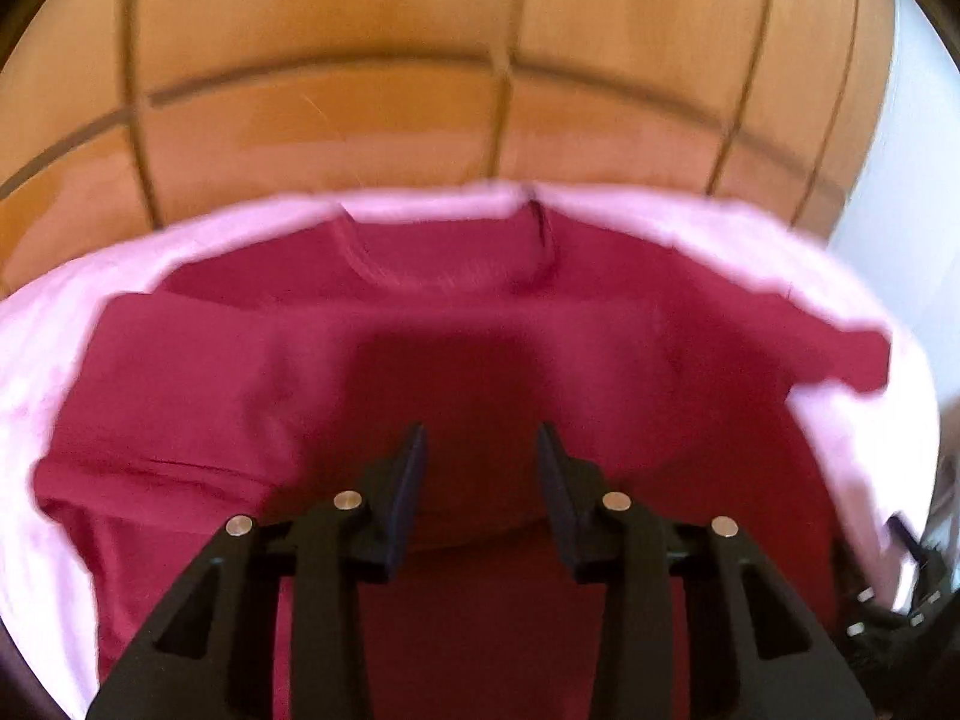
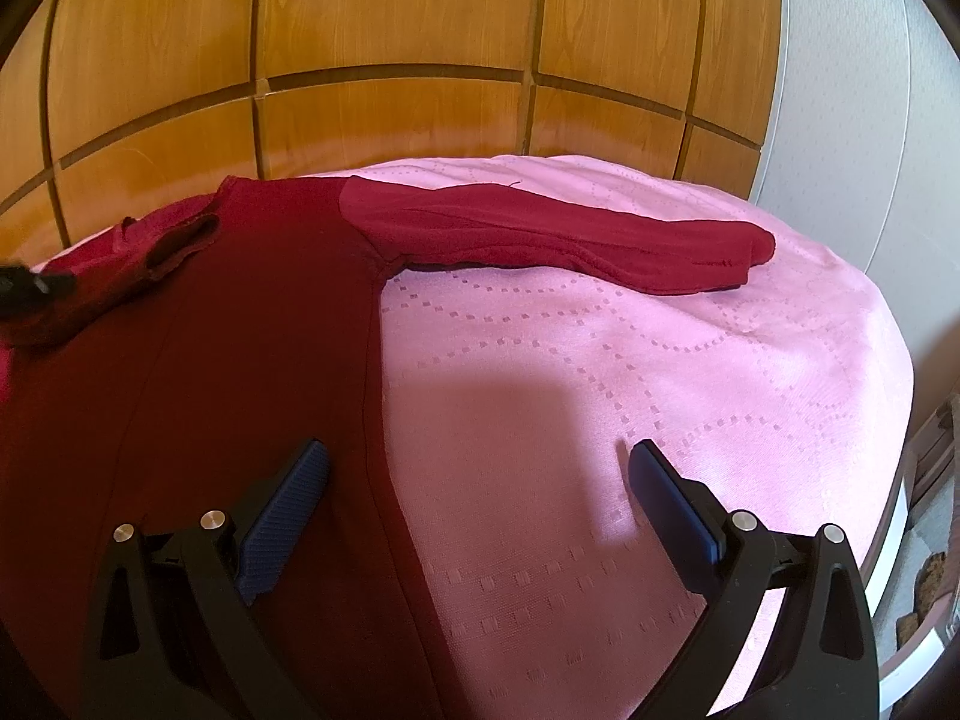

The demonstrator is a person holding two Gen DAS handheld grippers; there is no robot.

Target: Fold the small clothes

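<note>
Dark red clothing, a long-sleeved top [image 2: 252, 324], lies spread flat on the pink bed cover [image 2: 690, 360], its neckline toward the far edge by the wood-panelled wall [image 2: 390, 48]. At the far left of your right wrist view, a black piece of gear, too blurred and cut off to name, hangs over the top's left shoulder, near the collar opening that lies folded open there. Through your left wrist camera, your left tongs [image 1: 482, 450] hover above the middle of the top's body, over their own shadow; their jaws stand partly apart with nothing between them, and no fold of cloth is pinched, so they are released. That view is smeared, but you can make out the round neckline near the far edge of the bed and the pink cover framing the garment on both sides. Moving right, the body's side seam runs from the armpit down toward the near edge, and your right tongs [image 2: 480, 468] straddle it: the left finger [image 2: 288, 516] sits over red cloth, the right finger [image 2: 672, 498] over bare pink cover. Their jaws are spread wide and grasp nothing. Further right, the top's right sleeve [image 2: 570, 240] stretches out straight along the far edge, its cuff ending short of the bed's far right corner, where a pale wall [image 2: 852, 90] stands.
</note>
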